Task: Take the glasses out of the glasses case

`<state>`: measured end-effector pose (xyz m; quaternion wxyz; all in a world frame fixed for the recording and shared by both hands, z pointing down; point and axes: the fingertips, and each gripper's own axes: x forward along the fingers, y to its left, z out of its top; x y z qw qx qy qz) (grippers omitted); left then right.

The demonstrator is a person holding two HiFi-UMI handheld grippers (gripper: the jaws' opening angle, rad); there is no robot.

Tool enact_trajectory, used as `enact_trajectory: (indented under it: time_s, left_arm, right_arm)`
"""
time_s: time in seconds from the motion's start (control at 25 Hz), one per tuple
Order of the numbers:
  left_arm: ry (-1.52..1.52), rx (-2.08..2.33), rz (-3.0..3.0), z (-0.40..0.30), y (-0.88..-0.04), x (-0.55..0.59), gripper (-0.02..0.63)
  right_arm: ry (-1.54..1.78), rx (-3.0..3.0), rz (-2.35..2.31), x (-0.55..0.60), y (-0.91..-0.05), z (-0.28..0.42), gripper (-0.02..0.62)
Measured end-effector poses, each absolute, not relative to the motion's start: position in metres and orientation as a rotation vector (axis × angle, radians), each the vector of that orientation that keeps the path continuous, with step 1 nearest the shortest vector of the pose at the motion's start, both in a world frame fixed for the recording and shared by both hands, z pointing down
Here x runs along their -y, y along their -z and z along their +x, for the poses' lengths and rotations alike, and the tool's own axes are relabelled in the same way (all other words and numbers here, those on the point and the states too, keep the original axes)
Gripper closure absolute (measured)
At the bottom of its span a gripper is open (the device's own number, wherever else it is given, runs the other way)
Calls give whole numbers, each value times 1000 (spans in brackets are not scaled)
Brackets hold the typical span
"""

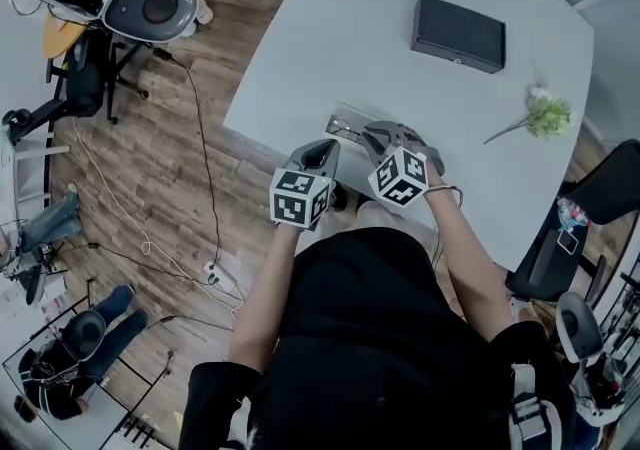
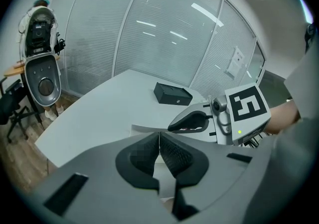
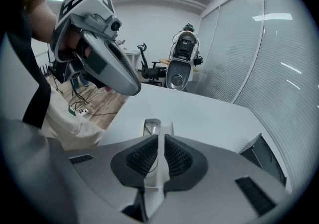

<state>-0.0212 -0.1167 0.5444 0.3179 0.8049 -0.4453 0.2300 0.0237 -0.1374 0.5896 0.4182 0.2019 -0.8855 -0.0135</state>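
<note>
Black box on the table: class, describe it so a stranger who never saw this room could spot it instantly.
Start at the big white rounded table; look to its far side, away from the person. There lies a flat black rectangular box, the only dark, straight-edged thing on it, unlike the pale green flower sprig beside it.

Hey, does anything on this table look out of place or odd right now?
Mildly: the glasses lie right at the white table's near edge, where a nudge might tip them off. A green sprig lies loose on its side. The black case sits flat; nothing is spilled.
</note>
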Motion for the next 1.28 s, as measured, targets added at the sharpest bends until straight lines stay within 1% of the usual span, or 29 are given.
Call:
enact_trajectory:
  time_s: [0.24,0.32,0.4,0.64,0.68,0.76,0.88,0.96,1.28]
  left_arm:
    - [-597,1181,2093,-29,-545,112,581]
    - [-596,1183,2084,-33,-546,109,581]
    - [-601,1184,2073,-37,-548,107,581]
    - [-591,1179,2043,-37,-561,107,581]
    - [-589,1179,2040,-37,-562,107,581]
    - [-585,1178,2032,-38,-564,107,581]
    - [-583,1180,2018,-41,-567,105,581]
    - [-582,1185,2009,-44,-570,104,581]
    - [-574,1192,1995,-51,-573,102,581]
  right_arm:
    - [-19,2217,453,131,-609,7,538]
    - [-40,2209,444,132,-616,3,530]
    - [-63,2201,435,134,-624,1,503]
    - [-80,2177,432,145,-643,-1,501]
    - [-76,2170,438,148,-644,-1,490]
    - [-76,2163,449,155,-646,0,488]
    - [-48,2164,452,158,-648,-1,450]
    - [-12,2163,452,158,-650,-4,439]
    - [41,2163,433,152,-639,-9,440]
